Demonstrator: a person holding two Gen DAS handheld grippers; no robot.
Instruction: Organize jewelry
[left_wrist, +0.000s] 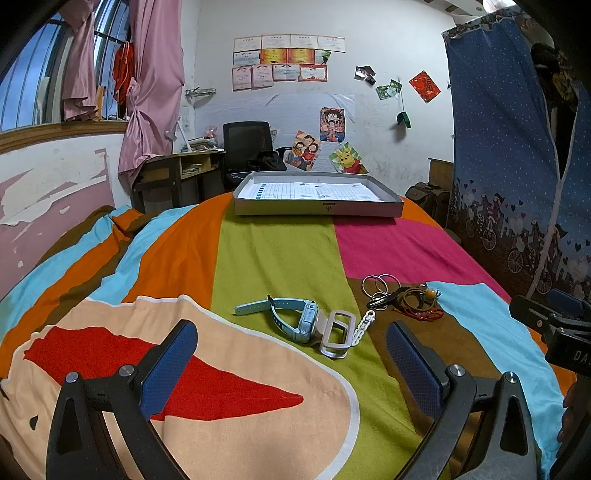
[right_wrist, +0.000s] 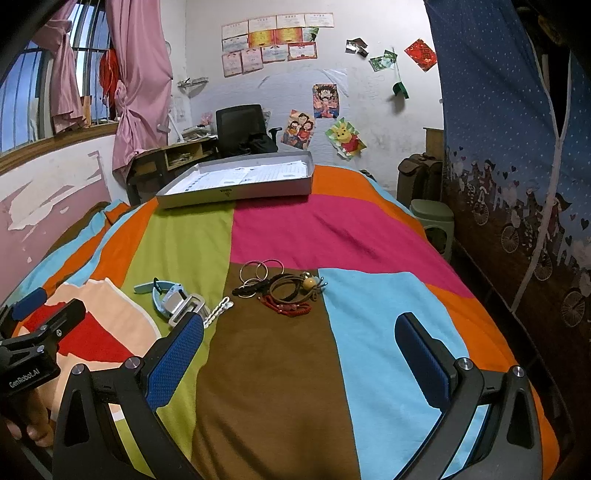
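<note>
Both grippers, left gripper (left_wrist: 291, 363) and right gripper (right_wrist: 299, 360), gape wide, empty; frame-centre blue watch (left_wrist: 295, 317) looks light, floppy-strapped: pinch its rigid case

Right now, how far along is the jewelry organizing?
Nothing looks done: the grey tray holds only a sheet of paper. Nothing is in hand; the left gripper and right gripper are open. The blue watch, silver rings and cord bracelets remain on the bedspread.
</note>
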